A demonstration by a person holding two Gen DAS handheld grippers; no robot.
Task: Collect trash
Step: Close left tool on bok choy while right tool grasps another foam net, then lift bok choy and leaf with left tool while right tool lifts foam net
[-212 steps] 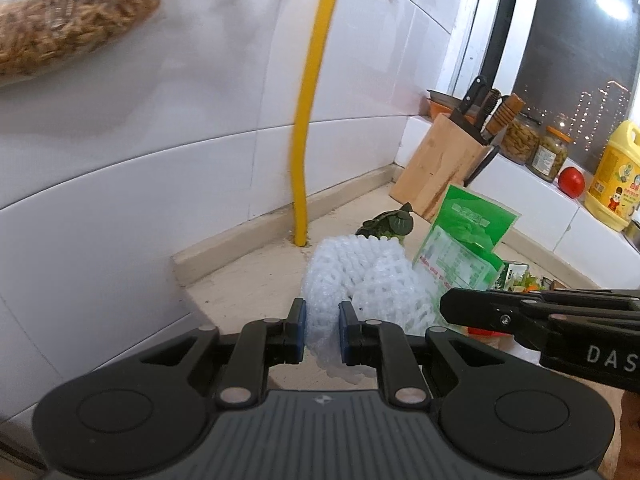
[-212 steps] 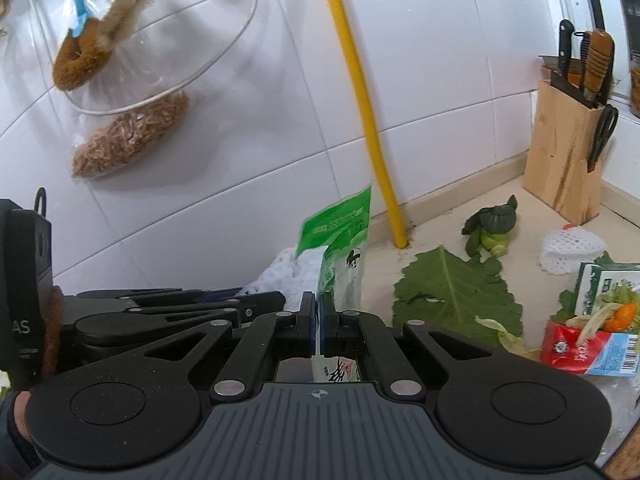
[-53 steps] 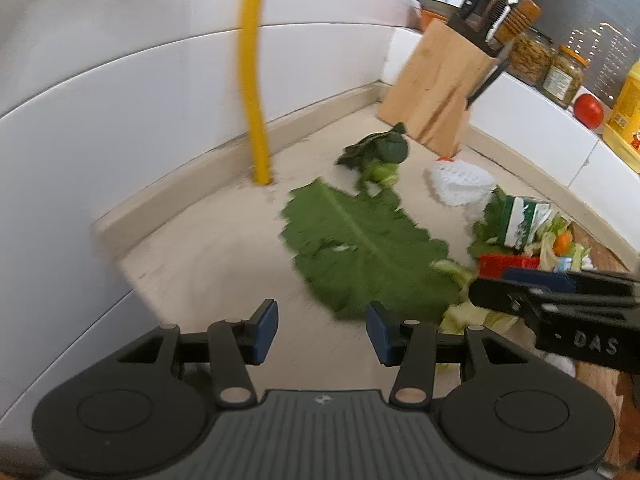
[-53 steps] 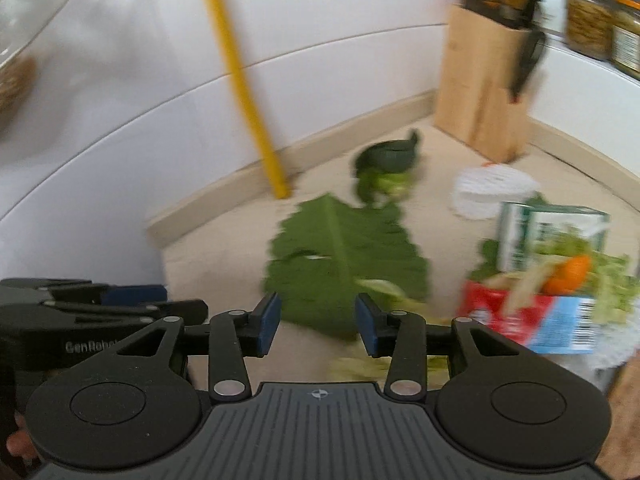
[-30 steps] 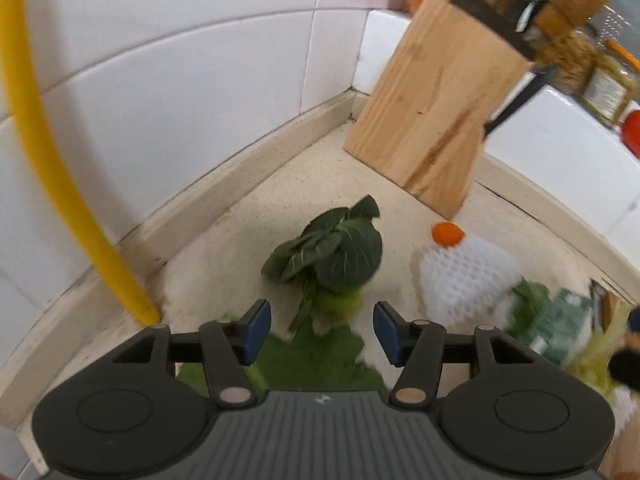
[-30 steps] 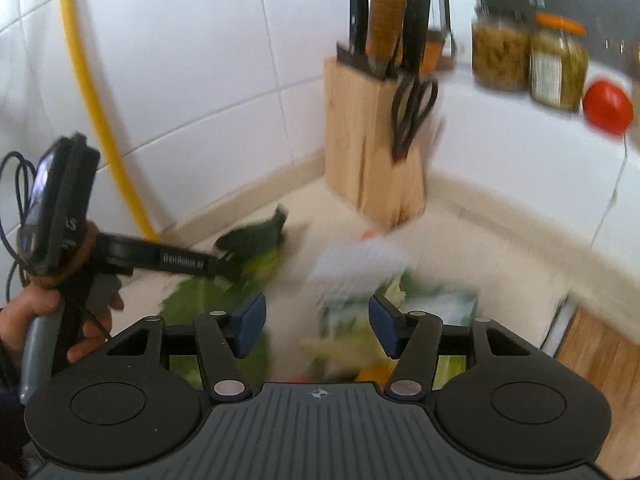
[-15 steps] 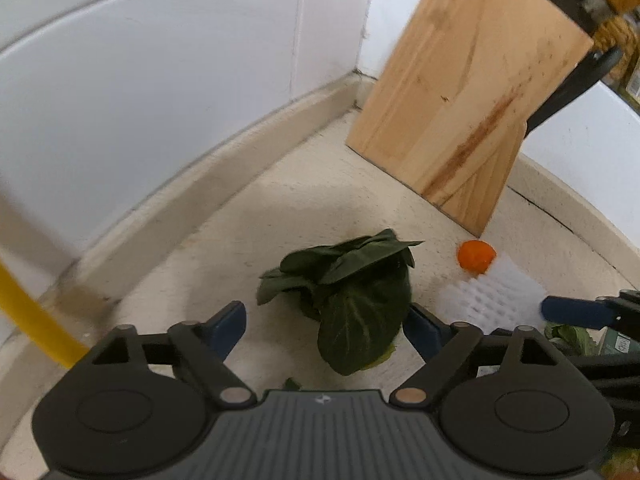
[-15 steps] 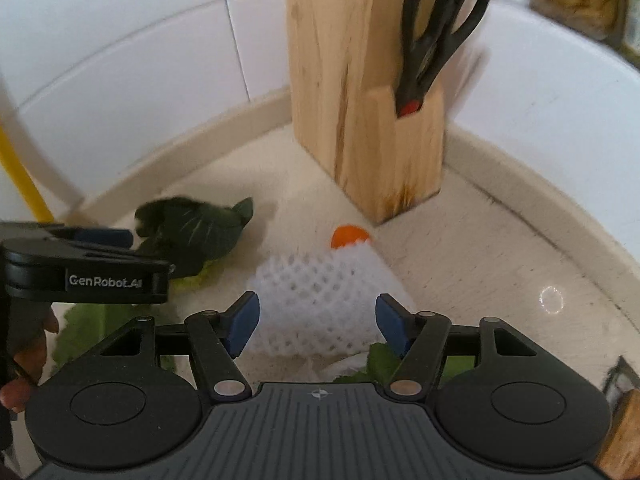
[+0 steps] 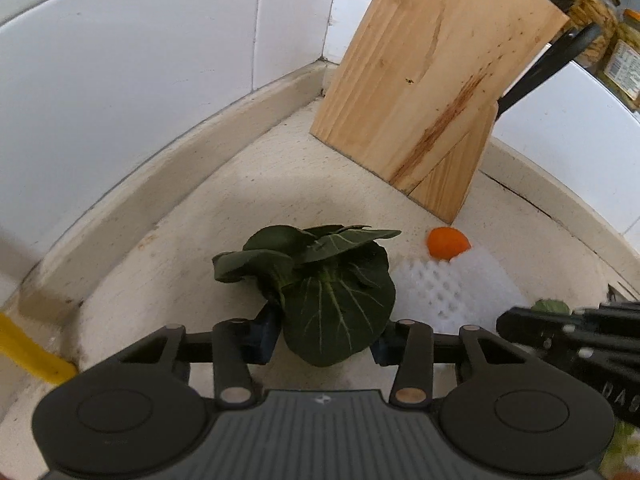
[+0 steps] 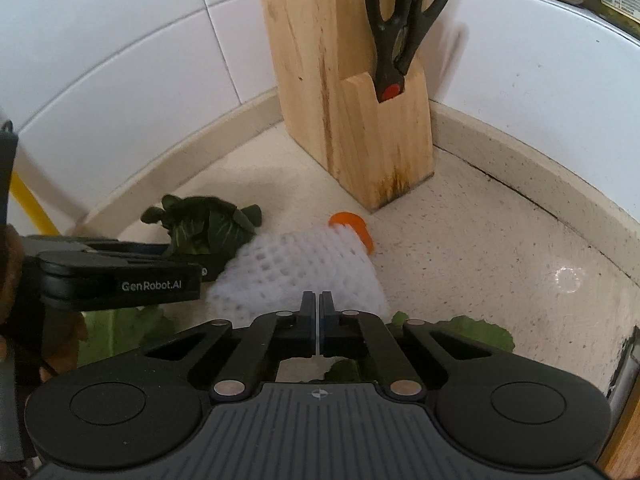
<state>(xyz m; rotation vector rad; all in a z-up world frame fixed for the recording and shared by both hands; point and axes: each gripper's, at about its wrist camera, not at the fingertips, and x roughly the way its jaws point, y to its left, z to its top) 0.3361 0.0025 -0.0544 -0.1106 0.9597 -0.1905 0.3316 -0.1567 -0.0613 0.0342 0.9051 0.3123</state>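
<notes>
Both grippers reached beige countertop (image 9: 192, 248) corner, white-tiled walls (image 9: 160, 60).

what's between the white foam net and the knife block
A small orange scrap lies there, touching the white foam net's far edge, then bare counter up to the knife block; clearest in the right wrist view.

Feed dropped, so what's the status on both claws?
Left claw open, straddling bok choy. Right claw shut on foam net. Orange scrap touching net, knife block just behind.
</notes>
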